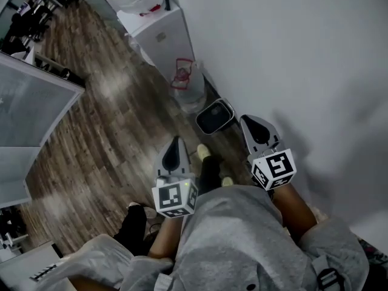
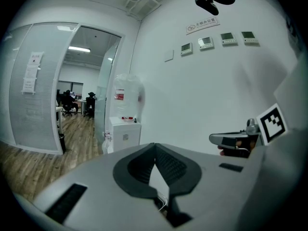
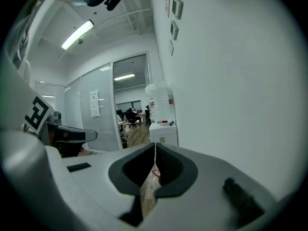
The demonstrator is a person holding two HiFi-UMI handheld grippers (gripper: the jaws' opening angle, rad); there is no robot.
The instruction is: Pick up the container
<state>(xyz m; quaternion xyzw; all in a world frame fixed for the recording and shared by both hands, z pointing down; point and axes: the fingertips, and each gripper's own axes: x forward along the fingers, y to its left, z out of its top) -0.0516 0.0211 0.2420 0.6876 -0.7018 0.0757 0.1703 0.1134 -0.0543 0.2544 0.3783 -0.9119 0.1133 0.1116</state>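
Note:
A clear water jug (image 1: 185, 82) with a red label stands on the wood floor beside a white dispenser cabinet (image 1: 162, 36). Just nearer than the jug sits a small dark bin (image 1: 215, 117) against the wall. My left gripper (image 1: 174, 142) is held over the floor, shut and empty, well short of both. My right gripper (image 1: 251, 123) is also shut with nothing in it, its tip close to the bin in the head view. In the left gripper view the left gripper (image 2: 154, 146) has its tips touching. The right gripper (image 3: 155, 146) points at the dispenser (image 3: 162, 131), with a strip of the red label showing below its tips.
A white wall (image 1: 291, 53) runs along the right. Frosted glass partitions (image 1: 30, 102) stand at the left, with an office of desks and chairs behind (image 2: 72, 102). The person's shoes (image 1: 203, 152) are on the floor between the grippers. Wall control panels (image 2: 207, 42) hang high up.

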